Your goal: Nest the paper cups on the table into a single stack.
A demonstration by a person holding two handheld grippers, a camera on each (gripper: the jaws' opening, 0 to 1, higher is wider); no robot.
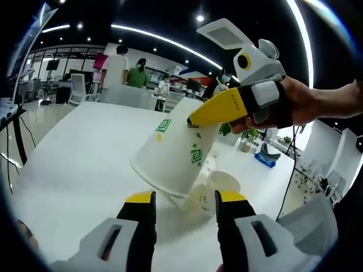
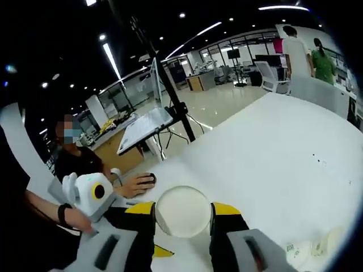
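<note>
Bare table (image 1: pixel 74 164) leftward; tilted cup (image 1: pixel 176 150) before left tongs (image 1: pixel 184 198).

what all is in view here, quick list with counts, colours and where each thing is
paper cup: one, white with green print, held upside down and tilted over the table by the right hand-held gripper
paper cups on the table: at least one, white, lying beneath the held cup; exact count unclear
table: one, white, under both grippers
tripod stand with board: one, black stand, beyond the table's far edge
people: several in the background, two by the far desks, one seated near the table
right hand-held gripper: one, yellow-tipped jaws closed on the cup
left hand-held gripper: one, black and yellow jaws apart, nothing between them
hand: one, gripping the right gripper
</note>
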